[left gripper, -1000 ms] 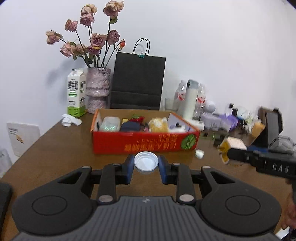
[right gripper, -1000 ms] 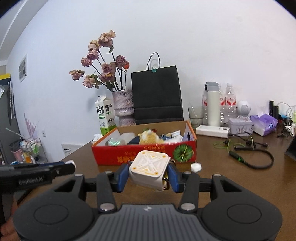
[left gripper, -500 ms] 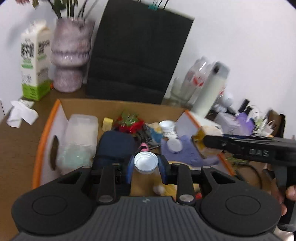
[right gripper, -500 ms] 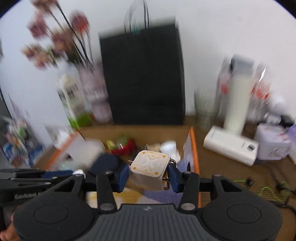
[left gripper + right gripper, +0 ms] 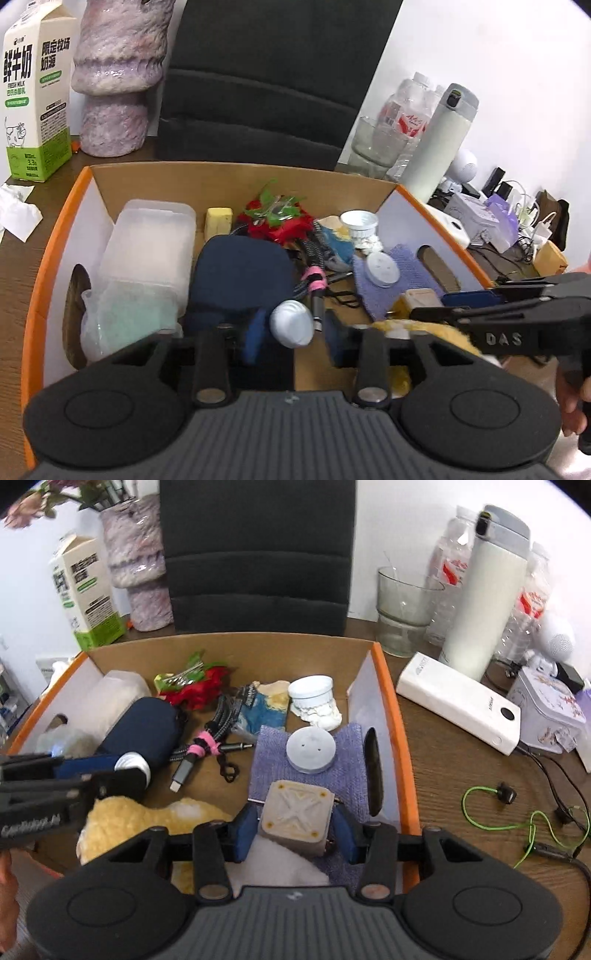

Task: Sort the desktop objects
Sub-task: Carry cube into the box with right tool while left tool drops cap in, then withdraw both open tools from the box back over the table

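Nearest to us, our left gripper point(image 5: 293, 338) is over the box point(image 5: 48, 266), its jaws opening; the white lid point(image 5: 291, 328) sits tilted between the blue pads, free of the right one, and we cannot tell if it touches the left. Our right gripper point(image 5: 295, 830) is also opening over the box's right end, with the square cream plug point(image 5: 295, 818) between its fingers and gaps showing on both sides. From the left view its black body reads "DAS"; from the right view the other gripper's side carries blurred lettering we cannot read for sure.

Beyond lie a yellow plush point(image 5: 147, 819), a purple cloth point(image 5: 347, 768) with a round grey disc point(image 5: 311, 749), a navy pouch point(image 5: 240, 273), a cable point(image 5: 207, 746) with a pink tie, a clear tub point(image 5: 147, 251) and a red-green wrapper point(image 5: 275, 218).

Behind the box stand a milk carton point(image 5: 37, 92) printed "鲜牛奶", "FRESH MILK" and "3.3", a vase point(image 5: 118, 74), a black bag point(image 5: 273, 74), a glass point(image 5: 406, 609), a white flask point(image 5: 484, 590) and a power bank point(image 5: 458, 701).
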The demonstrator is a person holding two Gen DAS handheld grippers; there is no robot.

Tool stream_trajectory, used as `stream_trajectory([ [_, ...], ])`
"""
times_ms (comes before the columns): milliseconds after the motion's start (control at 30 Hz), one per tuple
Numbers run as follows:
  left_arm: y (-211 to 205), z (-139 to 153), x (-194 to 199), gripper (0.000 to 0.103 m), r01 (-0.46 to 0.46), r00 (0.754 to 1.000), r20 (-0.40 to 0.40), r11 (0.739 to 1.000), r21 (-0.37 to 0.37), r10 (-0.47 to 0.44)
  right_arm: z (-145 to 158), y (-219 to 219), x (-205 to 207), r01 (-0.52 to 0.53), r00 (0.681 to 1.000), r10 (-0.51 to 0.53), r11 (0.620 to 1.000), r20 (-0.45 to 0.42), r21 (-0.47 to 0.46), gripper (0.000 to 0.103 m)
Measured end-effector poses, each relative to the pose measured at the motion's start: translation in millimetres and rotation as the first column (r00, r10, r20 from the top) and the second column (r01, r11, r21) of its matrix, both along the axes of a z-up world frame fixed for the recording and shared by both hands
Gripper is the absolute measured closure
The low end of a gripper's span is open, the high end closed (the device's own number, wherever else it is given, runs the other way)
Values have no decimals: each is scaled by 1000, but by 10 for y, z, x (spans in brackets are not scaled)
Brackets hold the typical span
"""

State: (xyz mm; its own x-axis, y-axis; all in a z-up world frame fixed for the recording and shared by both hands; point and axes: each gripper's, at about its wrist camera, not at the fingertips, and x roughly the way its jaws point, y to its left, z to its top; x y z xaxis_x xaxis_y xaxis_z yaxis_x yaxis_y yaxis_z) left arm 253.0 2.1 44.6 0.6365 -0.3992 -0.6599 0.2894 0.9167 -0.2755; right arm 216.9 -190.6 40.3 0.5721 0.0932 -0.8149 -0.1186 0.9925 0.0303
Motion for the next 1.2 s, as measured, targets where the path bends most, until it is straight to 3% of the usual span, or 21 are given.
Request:
stream_trajectory([
  [33,-10,40,-16,24,-14,1000,1,1000,11,14,25,-14,9,12,1000,-12,1000,-2,10,48],
  [100,-12,142,-80,16,-58,998,4,997,52,58,133,-51,-8,15,1000,-15,998,8,53,37],
  [167,23,238,-139,15,-72,997,-18,996,47,73,283,-87,-99,1,999,-5,995,38,104,28],
  [233,68,350,-243,6,-101,994,-33,994,39,102,413,-69,-208,-22,997,14,994,70,111,26],
  [433,136,606,-1054,0,-151,985,83,988,30,148,651,-116,-950,-114,969,79,983,232,141,16],
  [600,109,492,-1888,0,-209,962,192,976,64,193,479,-255,-1799,-125,937,53,974,347,189,11],
  [733,70,279,-2450,0,-292,936,227,954,67,270,145,-286,-2409,-112,930,53,983,364,143,11],
  [833,-19,118,-2834,0,-290,930,259,953,84,260,-62,-309,-2767,-78,933,35,991,359,106,11],
  [900,-85,2,-3049,0,-300,927,268,948,108,262,-157,-344,-2979,-67,934,24,992,357,109,11],
  [967,-153,-114,-3258,0,-361,908,268,927,103,323,-224,-403,-3189,-60,934,6,988,356,139,11],
  [1100,-289,-200,-3606,0,-367,890,328,925,103,316,-298,-449,-3535,-53,929,-9,986,371,158,11],
  [1200,-336,-228,-3670,0,-349,898,317,932,93,305,-327,-402,-3694,-68,916,16,991,401,116,11],
])
